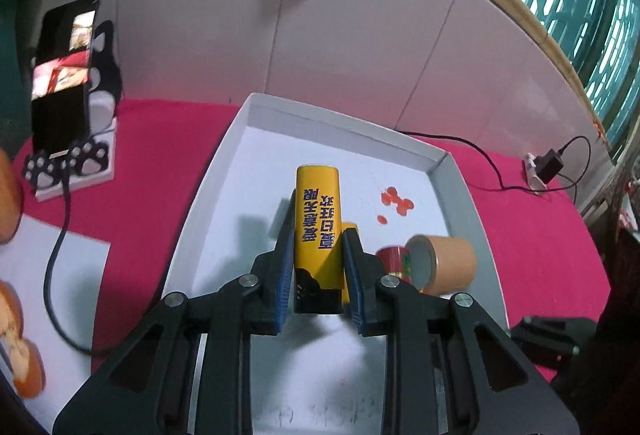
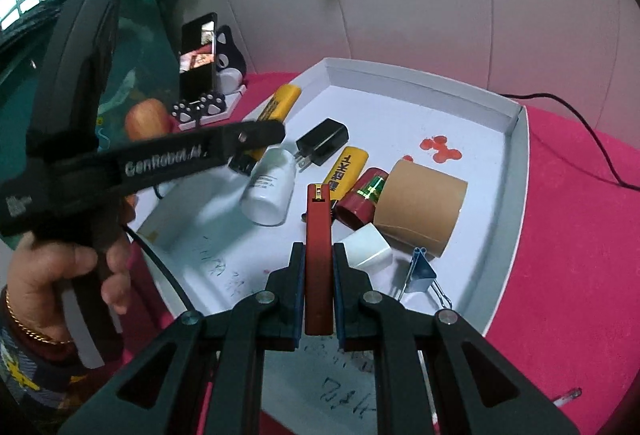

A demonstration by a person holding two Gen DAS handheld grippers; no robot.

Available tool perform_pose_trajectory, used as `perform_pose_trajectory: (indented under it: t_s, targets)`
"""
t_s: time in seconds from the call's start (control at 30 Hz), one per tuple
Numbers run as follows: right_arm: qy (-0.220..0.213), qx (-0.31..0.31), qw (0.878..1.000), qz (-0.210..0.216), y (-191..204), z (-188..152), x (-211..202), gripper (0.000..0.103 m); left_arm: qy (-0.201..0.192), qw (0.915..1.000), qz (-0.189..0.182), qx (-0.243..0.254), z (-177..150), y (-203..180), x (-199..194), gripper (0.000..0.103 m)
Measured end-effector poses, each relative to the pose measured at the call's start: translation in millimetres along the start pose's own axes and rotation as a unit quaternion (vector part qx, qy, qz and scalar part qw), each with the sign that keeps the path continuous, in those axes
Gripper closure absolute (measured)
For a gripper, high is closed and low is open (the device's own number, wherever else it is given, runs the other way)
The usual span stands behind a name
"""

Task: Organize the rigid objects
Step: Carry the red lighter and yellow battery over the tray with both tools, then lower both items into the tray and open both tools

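- Left claw (image 1: 316, 263): its blue pads pinch a yellow lighter (image 1: 318, 231) by the lower body. The lighter stands out past the fingertips, its black end back between the fingers, above the floor of the white tray (image 1: 460, 187).
- Right claw (image 2: 319, 267): pressed together on a dark red lighter (image 2: 319, 255), which points away along the fingers, its metal end at the far tip, over the near middle of the tray.
- Seen from the right wrist camera, the left claw reaches in from the left over the tray's left edge, held by the person's hand (image 2: 76, 275).
- Lying in the tray: a second yellow lighter (image 2: 348, 171) just beyond the red lighter's tip; a black plug adapter (image 2: 322, 143) farther off; a white bottle (image 2: 270, 191) on its side to the left.
- To the right of the right claw: a small red can (image 2: 360, 203) touching a cardboard tube (image 2: 420, 207), a white cap (image 2: 370, 247) near the tube, and a blue binder clip (image 2: 420, 275) nearest.
- Red stains (image 2: 440, 151) mark the tray's far right floor.
- Whether the left claw's lighter touches the tray floor cannot be told; motion blur softens that area.
- Beyond the tray on the pink cloth (image 1: 160, 175): a phone on a stand (image 1: 64, 75), far left.
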State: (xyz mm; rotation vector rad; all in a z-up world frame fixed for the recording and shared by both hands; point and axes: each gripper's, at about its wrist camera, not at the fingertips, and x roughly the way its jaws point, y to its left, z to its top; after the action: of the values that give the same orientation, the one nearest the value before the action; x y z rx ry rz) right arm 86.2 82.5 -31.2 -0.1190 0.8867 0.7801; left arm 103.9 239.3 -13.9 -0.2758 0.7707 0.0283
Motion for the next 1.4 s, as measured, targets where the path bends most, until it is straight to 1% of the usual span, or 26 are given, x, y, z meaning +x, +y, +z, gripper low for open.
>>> perform_pose_trajectory:
  t_s: [0.1, 0.2, 0.27, 0.3, 0.33, 0.37, 0.4, 0.43, 0.47, 0.5, 0.57, 0.67, 0.73, 0.8, 0.83, 0.93, 0.97, 1.03, 1.07, 1.13, 1.2, 1.27, 1.4]
  targets:
    - [-0.006, 0.003, 1.0, -0.008, 0.0, -0.8, 1.0, 0.093, 0.012, 0.9998, 0.006, 0.015, 6.4, -6.5, 11.9, 0.08]
    - [-0.012, -0.004, 1.0, -0.021, 2.1, -2.2, 1.1, 0.092, 0.014, 0.9997, 0.013, 0.016, 7.9, -9.0, 14.3, 0.078]
    - [-0.012, -0.009, 1.0, -0.019, 3.1, -1.3, 2.4, 0.092, 0.002, 0.9998, 0.016, 0.014, 7.3, -8.4, 8.5, 0.056]
    - [-0.013, -0.01, 1.0, -0.018, 3.6, -1.0, 2.7, 0.091, -0.003, 0.9997, 0.017, 0.014, 7.2, -8.1, 5.1, 0.026]
    - [-0.015, -0.012, 1.0, -0.021, 4.0, -0.5, 2.4, 0.089, -0.008, 0.9997, 0.019, 0.015, 6.8, -7.4, 2.3, 0.011]
    - [-0.02, -0.015, 0.999, -0.027, 4.5, -0.3, 1.3, 0.085, -0.017, 0.9995, 0.022, 0.015, 6.8, -6.5, -2.3, 0.009]
    - [-0.025, -0.016, 0.999, -0.032, 4.2, 0.0, -0.4, 0.063, -0.024, 0.9993, 0.023, 0.014, 6.9, -5.3, -7.4, 0.007]
    - [-0.029, -0.014, 0.999, -0.034, 3.1, 0.4, -2.0, 0.028, -0.029, 0.9994, 0.019, 0.01, 7.2, -3.1, -12.3, 0.003]
    - [-0.039, -0.006, 0.999, -0.035, 0.2, 0.4, -7.6, 0.014, -0.031, 0.9994, 0.017, 0.006, 7.2, -1.5, -14.9, 0.001]
    - [-0.048, -0.001, 0.998, -0.034, -1.7, 0.5, -11.8, 0.009, -0.036, 0.9992, 0.014, -0.001, 7.3, 1.0, -19.9, 0.0]
    - [-0.068, 0.007, 0.997, -0.038, -7.7, 1.9, -26.3, 0.009, -0.047, 0.9988, 0.01, -0.009, 7.6, 4.9, -29.6, 0.0]
    - [-0.117, 0.032, 0.991, -0.061, -30.5, 3.7, -61.8, 0.009, -0.07, 0.9974, 0.011, -0.012, 6.5, 8.6, -46.9, 0.001]
    - [-0.14, 0.06, 0.985, -0.084, -54.2, 1.6, -82.9, 0.008, -0.085, 0.9962, 0.009, -0.014, 4.5, 10.6, -57.2, 0.001]
    - [-0.148, 0.083, 0.979, -0.109, -80.9, -5.9, -99.0, 0.005, -0.095, 0.9953, 0.003, -0.016, 3.0, 11.9, -63.8, 0.001]
    - [-0.143, 0.087, 0.978, -0.122, -95.0, -13.2, -104.5, 0.004, -0.099, 0.995, -0.006, -0.016, 2.2, 12.3, -66.4, 0.001]
    - [-0.115, 0.072, 0.98, -0.146, -110.3, -33.6, -104.5, 0.004, -0.101, 0.9945, -0.024, -0.013, -0.6, 9.8, -70.4, 0.001]
    - [-0.096, 0.059, 0.983, -0.143, -110.6, -44.3, -100.0, 0.004, -0.099, 0.9947, -0.028, -0.01, -2.3, 7.6, -70.7, 0.001]
    - [-0.073, 0.033, 0.987, -0.142, -104.8, -58.7, -92.7, 0.004, -0.095, 0.9949, -0.031, -0.006, -4.2, 3.2, -70.2, 0.001]
    - [-0.061, 0.011, 0.988, -0.14, -97.0, -67.8, -85.8, 0.004, -0.093, 0.9952, -0.032, -0.004, -5.2, 1.1, -69.1, 0.001]
    - [-0.051, -0.017, 0.989, -0.135, -85.1, -74.3, -77.9, 0.004, -0.087, 0.9956, -0.035, -0.003, -5.8, -2.6, -66.2, 0.001]
    - [-0.043, -0.042, 0.99, -0.124, -71.7, -73.9, -66.9, 0.004, -0.082, 0.996, -0.036, -0.002, -6.3, -6.0, -64.6, 0.001]
    - [-0.037, -0.052, 0.991, -0.12, -65.5, -71.0, -58.0, 0.004, -0.083, 0.9959, -0.036, -0.001, -6.7, -8.9, -65.9, 0.001]
    - [-0.025, -0.036, 0.993, -0.11, -66.5, -58.8, -41.1, 0.004, -0.091, 0.9951, -0.039, 0.003, -8.0, -13.5, -72.5, 0.001]
